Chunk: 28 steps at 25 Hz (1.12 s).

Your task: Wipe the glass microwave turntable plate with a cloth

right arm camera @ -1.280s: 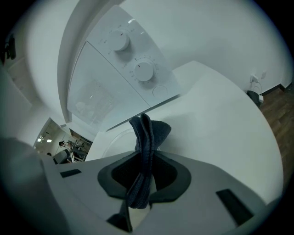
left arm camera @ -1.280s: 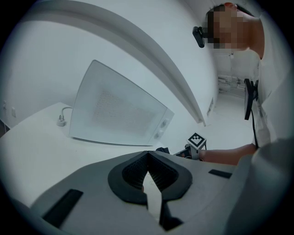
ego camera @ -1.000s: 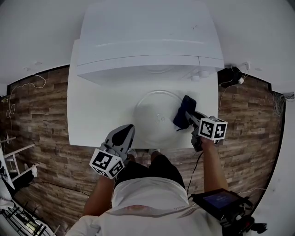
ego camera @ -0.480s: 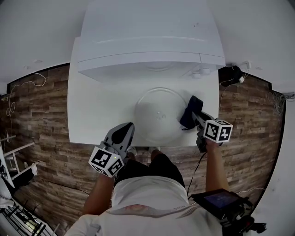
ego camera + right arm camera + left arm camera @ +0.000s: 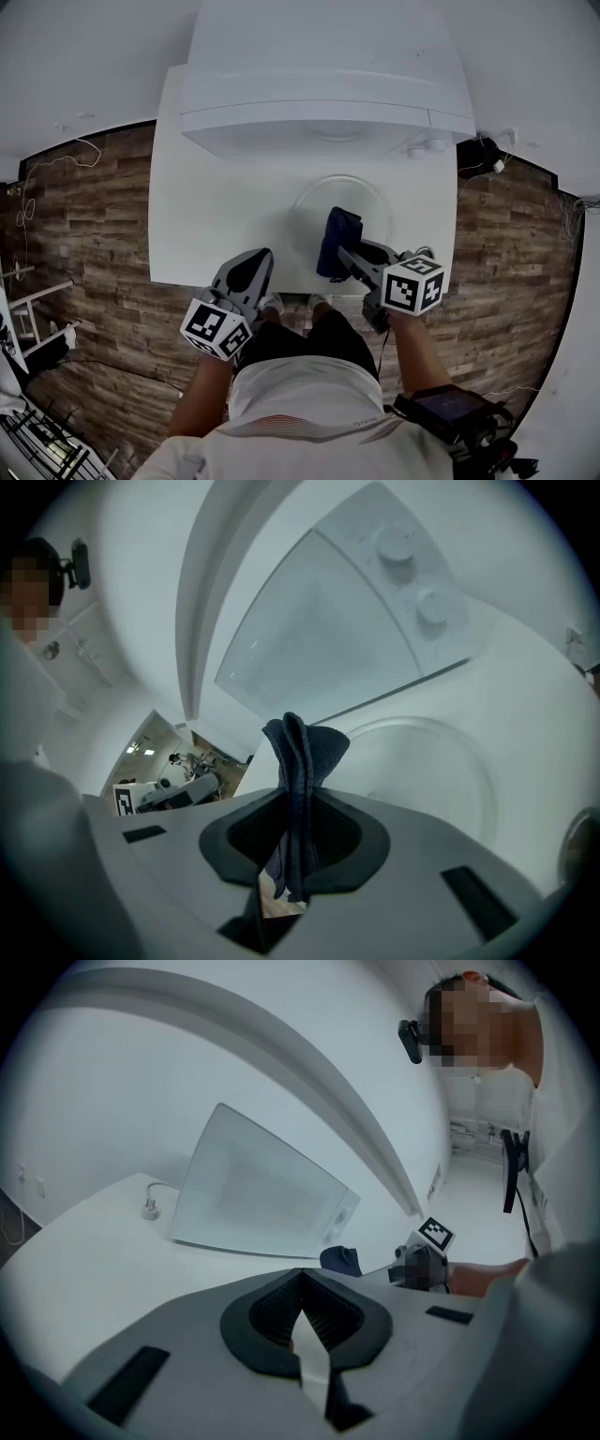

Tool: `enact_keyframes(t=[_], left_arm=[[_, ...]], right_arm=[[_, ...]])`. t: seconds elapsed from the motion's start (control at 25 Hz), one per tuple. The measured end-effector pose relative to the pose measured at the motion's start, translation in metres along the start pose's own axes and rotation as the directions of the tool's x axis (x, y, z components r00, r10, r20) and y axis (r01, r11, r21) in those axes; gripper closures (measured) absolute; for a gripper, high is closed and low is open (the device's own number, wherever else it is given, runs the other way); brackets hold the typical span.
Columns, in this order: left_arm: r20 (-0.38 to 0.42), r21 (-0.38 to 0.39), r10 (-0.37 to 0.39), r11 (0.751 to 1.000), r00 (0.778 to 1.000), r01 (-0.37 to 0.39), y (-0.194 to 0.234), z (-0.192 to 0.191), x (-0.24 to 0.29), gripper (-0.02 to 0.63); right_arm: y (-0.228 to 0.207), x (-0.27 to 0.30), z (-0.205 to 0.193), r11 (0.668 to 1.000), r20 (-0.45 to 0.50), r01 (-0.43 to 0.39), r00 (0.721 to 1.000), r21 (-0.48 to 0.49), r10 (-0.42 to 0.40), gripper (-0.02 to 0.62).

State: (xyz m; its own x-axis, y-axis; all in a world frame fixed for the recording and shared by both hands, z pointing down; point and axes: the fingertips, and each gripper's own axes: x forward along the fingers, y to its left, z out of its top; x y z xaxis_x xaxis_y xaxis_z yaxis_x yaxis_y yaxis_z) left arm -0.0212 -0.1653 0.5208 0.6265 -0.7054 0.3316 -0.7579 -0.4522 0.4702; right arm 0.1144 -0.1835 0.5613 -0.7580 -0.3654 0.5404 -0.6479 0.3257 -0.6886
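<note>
Idling at the table's (image 5: 211,206) near edge, the left gripper (image 5: 254,267) has its jaws closed on nothing. The right gripper (image 5: 346,256) clamps the dark cloth (image 5: 339,234) over the near-left part of the glass plate (image 5: 371,201). Wiping judged mid-course; how much glass is already clean cannot be told.

The place is judged to be a laboratory or recording room rather than a household kitchen. A white microwave (image 5: 328,84) is set on a plain white table (image 5: 206,234) against bare white walls (image 5: 75,66), over wood-pattern plank flooring (image 5: 84,225). Loose cables (image 5: 56,164) are seen trailing across the floor at both sides, and wire racking (image 5: 37,441) is noted at the lower left. Marker cubes are carried on the left gripper (image 5: 257,262) and the right gripper (image 5: 345,255). Beyond the table edge, stand-mounted equipment (image 5: 183,766) under ceiling lights (image 5: 141,749) is recorded.
</note>
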Motion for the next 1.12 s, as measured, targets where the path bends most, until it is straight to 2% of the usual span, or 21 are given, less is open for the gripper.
enact_keyframes(t=[0.2,0.4,0.64,0.8,1.12], left_arm=[[0.008,-0.01,0.01,1.0,1.0,-0.01,0.009,-0.002,-0.013,0.597],[0.002,-0.023,0.025,0.999,1.0,-0.025,0.024,-0.004,-0.037,0.595],[-0.017,-0.029,0.009,1.0,1.0,-0.01,0.031,-0.008,-0.036,0.597],[-0.02,-0.058,-0.02,0.998,1.0,0.019,0.024,-0.011,-0.025,0.597],[-0.033,-0.044,-0.05,0.998,0.998,0.049,0.011,-0.01,-0.012,0.597]], right_arm=[[0.033,0.058,-0.032,0.997,-0.109,-0.072,0.992,-0.01,0.07,0.532],[0.035,0.094,-0.057,0.999,-0.166,-0.03,0.986,0.019,0.033,0.532],[0.001,0.084,-0.058,0.996,-0.146,0.045,0.989,0.083,-0.032,0.532],[-0.018,0.066,-0.06,0.99,-0.129,0.073,0.99,0.119,-0.057,0.531],[-0.043,0.033,-0.062,0.982,-0.102,0.119,0.989,0.149,-0.105,0.532]])
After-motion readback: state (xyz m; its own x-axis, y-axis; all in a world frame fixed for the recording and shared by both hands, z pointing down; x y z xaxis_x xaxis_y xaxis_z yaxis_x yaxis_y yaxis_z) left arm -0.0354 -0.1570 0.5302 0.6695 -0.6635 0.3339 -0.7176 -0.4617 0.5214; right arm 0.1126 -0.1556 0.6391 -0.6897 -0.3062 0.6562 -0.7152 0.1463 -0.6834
